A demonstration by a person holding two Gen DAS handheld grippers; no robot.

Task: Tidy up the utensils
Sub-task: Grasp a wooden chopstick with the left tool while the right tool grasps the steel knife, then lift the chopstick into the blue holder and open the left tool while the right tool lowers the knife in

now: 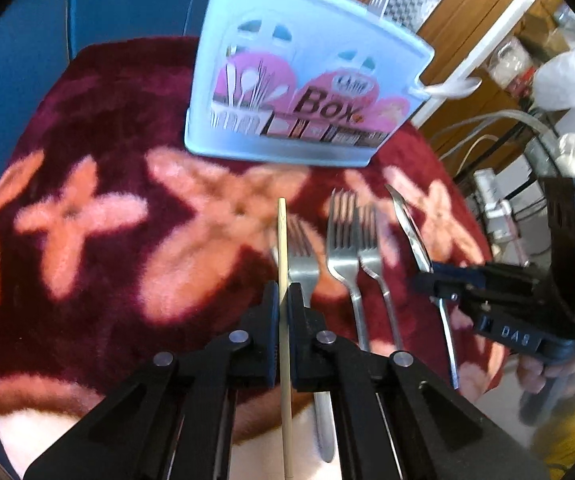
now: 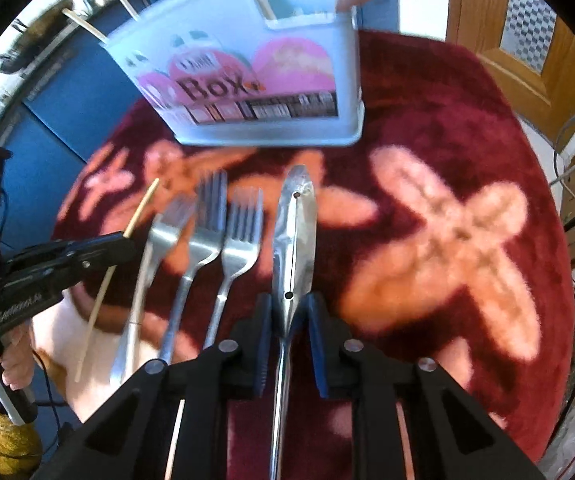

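The left gripper point(image 1: 284, 300) was clamped on a thin wooden chopstick point(image 1: 283, 248), its jaws together on the stick partway along its length, so both ends stuck out and the stick could be carried without swinging. The right gripper point(image 2: 290, 312) had its jaws on either side of a spoon point(image 2: 293, 236), at the narrow neck where bowl meets handle; the pads looked pressed against it, a sensible place to pinch because the metal is thin there and the bowl stops it sliding through. Both tools pointed steeply down at a dark red rug with pink flowers point(image 1: 87, 216), where the remaining cutlery lay side by side, tines pointing toward the far side: three forks point(image 2: 207, 232) between the chopstick on the left and the spoon on the right, close together and well apart from the holder. The pale blue cutlery box point(image 1: 299, 92) stood upright at the far side of the rug, open at the top, with a fork and some sticks already poking out of it, probably sorted by kind into separate slots. Judging by that, each held piece was meant for its own compartment there.
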